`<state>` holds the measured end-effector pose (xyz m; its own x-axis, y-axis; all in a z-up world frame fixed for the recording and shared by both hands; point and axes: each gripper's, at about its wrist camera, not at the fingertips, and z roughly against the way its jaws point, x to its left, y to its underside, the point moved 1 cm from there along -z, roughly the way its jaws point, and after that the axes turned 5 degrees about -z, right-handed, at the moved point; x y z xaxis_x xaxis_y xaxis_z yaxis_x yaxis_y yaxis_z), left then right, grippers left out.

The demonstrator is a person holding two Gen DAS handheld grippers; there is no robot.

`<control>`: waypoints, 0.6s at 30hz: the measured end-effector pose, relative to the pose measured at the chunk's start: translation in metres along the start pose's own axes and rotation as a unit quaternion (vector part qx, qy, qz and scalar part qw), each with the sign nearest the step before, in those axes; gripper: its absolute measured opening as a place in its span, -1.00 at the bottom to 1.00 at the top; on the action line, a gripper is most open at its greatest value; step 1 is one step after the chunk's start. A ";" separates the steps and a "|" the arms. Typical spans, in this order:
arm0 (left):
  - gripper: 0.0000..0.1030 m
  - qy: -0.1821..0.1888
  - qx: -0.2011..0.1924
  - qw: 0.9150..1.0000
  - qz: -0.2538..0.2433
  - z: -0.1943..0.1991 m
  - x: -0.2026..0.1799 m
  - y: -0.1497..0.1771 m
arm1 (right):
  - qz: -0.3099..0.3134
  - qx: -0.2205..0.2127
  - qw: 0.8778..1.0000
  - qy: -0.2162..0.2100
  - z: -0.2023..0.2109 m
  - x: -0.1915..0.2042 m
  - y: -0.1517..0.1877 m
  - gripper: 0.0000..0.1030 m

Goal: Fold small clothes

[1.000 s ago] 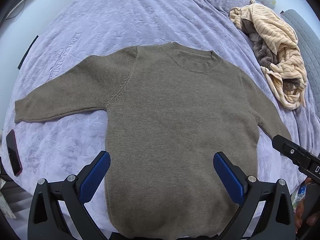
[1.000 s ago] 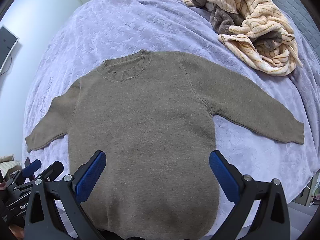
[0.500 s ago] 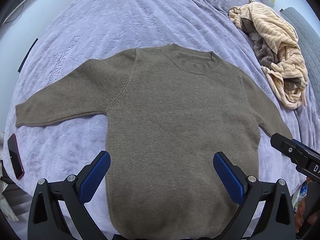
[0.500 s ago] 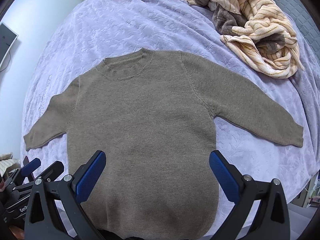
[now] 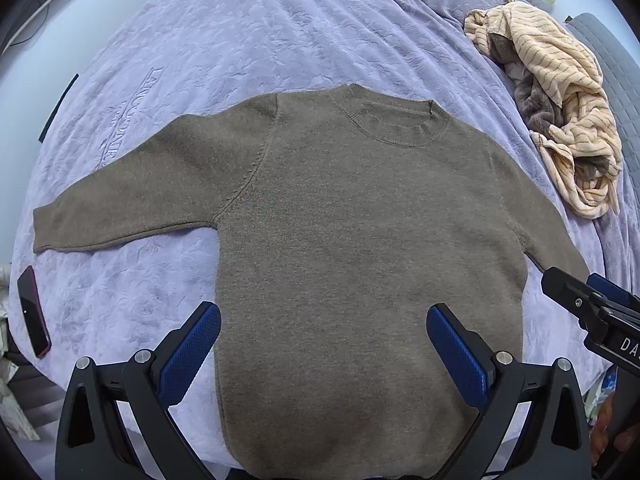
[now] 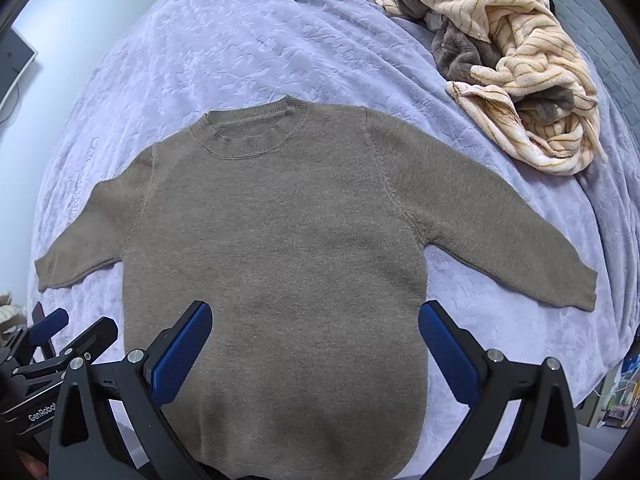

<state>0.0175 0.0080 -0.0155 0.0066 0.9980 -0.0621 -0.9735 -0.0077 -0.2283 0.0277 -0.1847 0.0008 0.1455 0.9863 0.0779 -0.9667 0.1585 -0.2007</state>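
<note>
Sweater [image 5: 360, 240], olive-brown and knitted, is seen spread flat and front-up on a lavender bedspread [image 5: 280, 40] in the left wrist view, with its ribbed collar pointing away and both sleeves laid out to the sides. The left gripper [image 5: 323, 350] is held above the lower body of the garment with its blue-padded fingers spread wide apart and nothing between them. A dark phone [image 5: 34, 316] is seen lying on the bedspread at the left edge, and a heap of cream striped and grey clothes [image 5: 560, 120] is piled at the far right, apart from the sweater. The tip of the right gripper [image 5: 592, 304] is seen by the right sleeve. In the right wrist view, the right gripper [image 6: 316, 346] is likewise held wide open and empty over the hem area, with the left gripper [image 6: 60, 344] visible at lower left.
</note>
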 end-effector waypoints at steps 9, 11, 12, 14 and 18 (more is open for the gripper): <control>1.00 -0.004 -0.002 1.000 -0.002 0.000 0.001 0.000 | 0.009 0.001 1.000 0.009 -0.003 0.004 0.000 1.00; 1.00 -0.004 -0.003 1.000 -0.004 0.000 0.000 -0.001 | 0.009 0.001 1.000 0.009 -0.003 0.004 0.001 1.00; 1.00 -0.004 -0.003 1.000 -0.004 0.001 0.000 -0.001 | 0.010 0.000 1.000 0.011 -0.002 0.004 0.001 1.00; 1.00 -0.004 -0.002 1.000 -0.004 0.001 0.000 -0.001 | 0.010 -0.001 1.000 0.013 -0.002 0.004 0.001 1.00; 1.00 -0.004 -0.003 1.000 -0.003 0.001 0.000 -0.001 | 0.011 0.000 1.000 0.015 -0.002 0.004 0.001 1.00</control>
<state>0.0182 0.0083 -0.0144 0.0113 0.9986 -0.0519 -0.9721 -0.0012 -0.2345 0.0279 -0.1809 -0.0009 0.1307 0.9904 0.0451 -0.9696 0.1372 -0.2027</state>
